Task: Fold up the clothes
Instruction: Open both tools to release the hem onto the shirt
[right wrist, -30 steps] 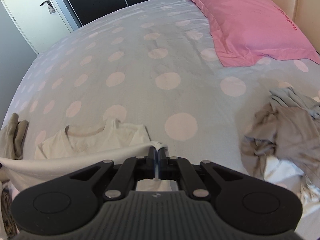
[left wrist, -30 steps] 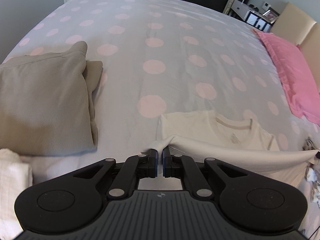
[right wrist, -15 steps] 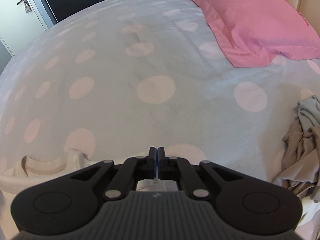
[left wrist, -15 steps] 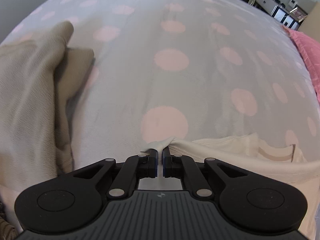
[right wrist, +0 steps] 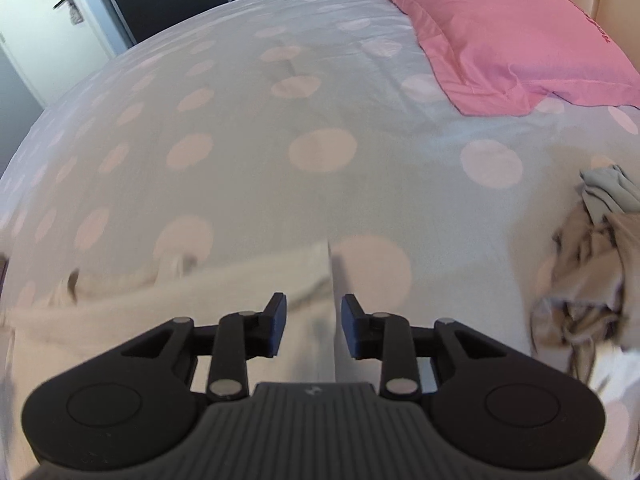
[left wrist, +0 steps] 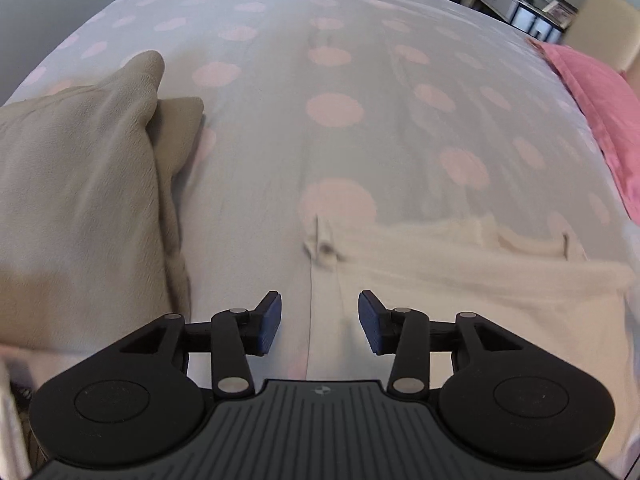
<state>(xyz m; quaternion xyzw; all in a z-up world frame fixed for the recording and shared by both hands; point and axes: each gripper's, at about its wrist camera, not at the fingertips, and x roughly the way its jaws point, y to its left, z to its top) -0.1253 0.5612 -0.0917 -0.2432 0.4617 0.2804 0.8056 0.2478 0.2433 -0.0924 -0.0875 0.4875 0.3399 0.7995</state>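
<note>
Black tool [left wrist: 319,322]; blue pads [left wrist: 269,325]

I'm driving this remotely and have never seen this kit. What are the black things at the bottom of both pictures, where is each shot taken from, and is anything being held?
Each picture comes from a camera on a hand-held claw, looking forward along its two fingers; a person holds one claw in each hand. The black shapes are the claws themselves. The left claw and the right claw are both opening, and nothing is pinched between their pads. Below them lies a cream T-shirt on a spotted bed cover, each claw over one side edge. To the left sits a folded beige garment. To the right are a pink pillow and a heap of unfolded clothes.
</note>
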